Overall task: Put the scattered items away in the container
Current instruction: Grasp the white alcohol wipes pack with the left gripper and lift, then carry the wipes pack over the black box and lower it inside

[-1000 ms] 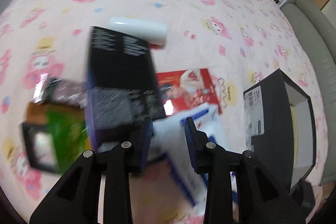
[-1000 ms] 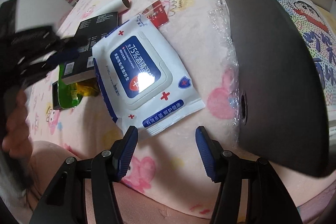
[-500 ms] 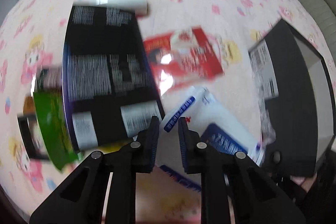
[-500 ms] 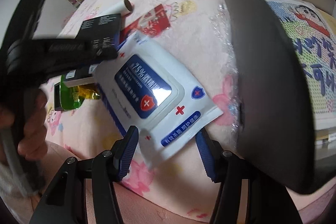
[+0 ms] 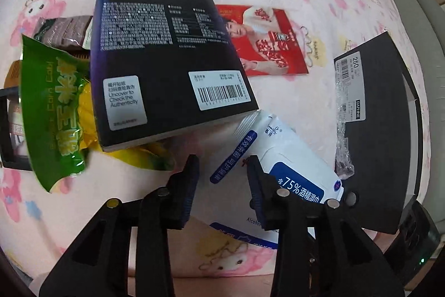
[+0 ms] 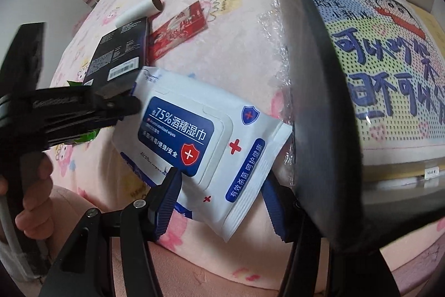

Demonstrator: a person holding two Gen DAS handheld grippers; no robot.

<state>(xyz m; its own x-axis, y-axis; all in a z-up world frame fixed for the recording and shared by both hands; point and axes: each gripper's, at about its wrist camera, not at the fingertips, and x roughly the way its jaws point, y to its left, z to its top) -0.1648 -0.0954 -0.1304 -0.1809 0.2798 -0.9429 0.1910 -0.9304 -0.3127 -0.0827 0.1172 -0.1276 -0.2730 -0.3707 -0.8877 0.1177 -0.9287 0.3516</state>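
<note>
Right wrist view: wipes pack [image 6: 194,135] lying flat on the pink bedspread [image 6: 222,32], label up, long axis running from far left to near right. Right-hand end just beside the black wall of the open box [image 6: 314,102], seemingly touching the crinkled plastic wrap there.

Near end of the pack sitting inside the right gripper [image 6: 219,202]. Fingers set at a middling gap, one blue pad against the long edge, the other partly hidden behind the near corner. Cannot tell whether both pads press or merely flank it. Clearly the closer of the two tools to the pack, and also the one nearer the box.

Far left corner of the pack met by the left gripper [image 6: 125,105], gripped in a hand [image 6: 33,202] at the frame's left edge. Jaws just been opening there, now standing at a narrow-to-middling gap. Left wrist view: pack's edge and bare bedspread seen between the pads, nothing pinched.

Judging from this layout: short carry to the right and up over the wall, pack's long axis best kept roughly in line with the box. Firmer squeeze from the right fingers probably needed first, given the soft, slippery wrapper.
</note>
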